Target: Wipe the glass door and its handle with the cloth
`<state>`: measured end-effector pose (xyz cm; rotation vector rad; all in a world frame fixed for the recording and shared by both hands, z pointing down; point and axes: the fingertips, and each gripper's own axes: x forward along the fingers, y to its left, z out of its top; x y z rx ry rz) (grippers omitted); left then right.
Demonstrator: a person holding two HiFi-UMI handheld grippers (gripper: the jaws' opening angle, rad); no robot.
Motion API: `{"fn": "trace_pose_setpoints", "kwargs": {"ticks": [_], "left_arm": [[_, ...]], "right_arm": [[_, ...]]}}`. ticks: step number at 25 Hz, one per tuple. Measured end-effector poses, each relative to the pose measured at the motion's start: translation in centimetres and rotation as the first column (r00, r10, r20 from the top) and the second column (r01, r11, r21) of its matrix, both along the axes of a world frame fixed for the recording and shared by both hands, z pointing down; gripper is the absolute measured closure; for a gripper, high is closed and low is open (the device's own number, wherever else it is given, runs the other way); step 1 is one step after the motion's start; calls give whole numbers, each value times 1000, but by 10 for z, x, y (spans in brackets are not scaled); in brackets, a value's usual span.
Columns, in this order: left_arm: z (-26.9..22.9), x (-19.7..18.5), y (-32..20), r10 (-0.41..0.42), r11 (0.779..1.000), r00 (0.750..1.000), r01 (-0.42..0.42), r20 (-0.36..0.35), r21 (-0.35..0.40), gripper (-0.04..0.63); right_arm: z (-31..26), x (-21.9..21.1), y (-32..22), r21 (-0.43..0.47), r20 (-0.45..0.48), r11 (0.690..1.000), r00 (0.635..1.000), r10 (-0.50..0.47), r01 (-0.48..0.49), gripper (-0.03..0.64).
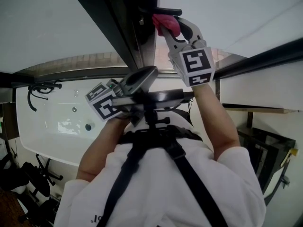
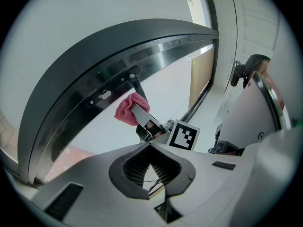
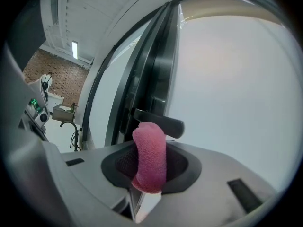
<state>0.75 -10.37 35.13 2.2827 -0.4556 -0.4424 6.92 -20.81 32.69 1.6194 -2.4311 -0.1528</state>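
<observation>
Brick wall (image 1: 80, 63) is showing behind a white basin (image 1: 52, 122) at the left of the head view, and the dark frame (image 1: 128, 32) of the glass door (image 1: 227, 8) is running from the top down to the middle. The person in white is reaching both arms up. The right gripper (image 1: 166, 28) is pressing a pink cloth (image 1: 166, 22) against the underside of the black handle (image 1: 163, 11) at the far top. The left gripper (image 1: 139, 79) is hanging lower and nearer, well apart from the handle.

Seen from the left gripper view, the left gripper (image 2: 150, 148) is keeping its jaws clenched together at the tips with nothing between them. Beyond them, the right gripper (image 2: 140, 115) is holding the cloth (image 2: 127, 110) just below the handle (image 2: 135, 82) on the frame (image 2: 118, 56), and its marker cube (image 2: 183, 136) is facing this camera.

Seen from the right gripper view, the right gripper (image 3: 149, 174) is grasping the cloth (image 3: 150, 157) between its jaws. The cloth is standing up as a rolled wad, and its top is touching the handle (image 3: 163, 123). Frosted glass (image 3: 236, 89) is filling the right side, while the frame (image 3: 151, 70) is rising on the left of it.
</observation>
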Motion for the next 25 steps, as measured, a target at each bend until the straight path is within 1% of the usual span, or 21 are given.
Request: {"fn": "trace_pose_setpoints", "kwargs": {"ticks": [9, 18, 25], "left_arm": [[-2, 5, -1, 6, 1000, 1000, -6, 2, 3, 603], [-2, 13, 0, 17, 1000, 1000, -17, 5, 5, 603], [0, 10, -3, 19, 1000, 1000, -19, 2, 3, 603]], "right_arm": [[-1, 12, 5, 6, 14, 1000, 1000, 11, -11, 510], [1, 33, 10, 3, 21, 998, 998, 63, -63, 510], [3, 40, 11, -4, 32, 995, 995, 96, -96, 511]]}}
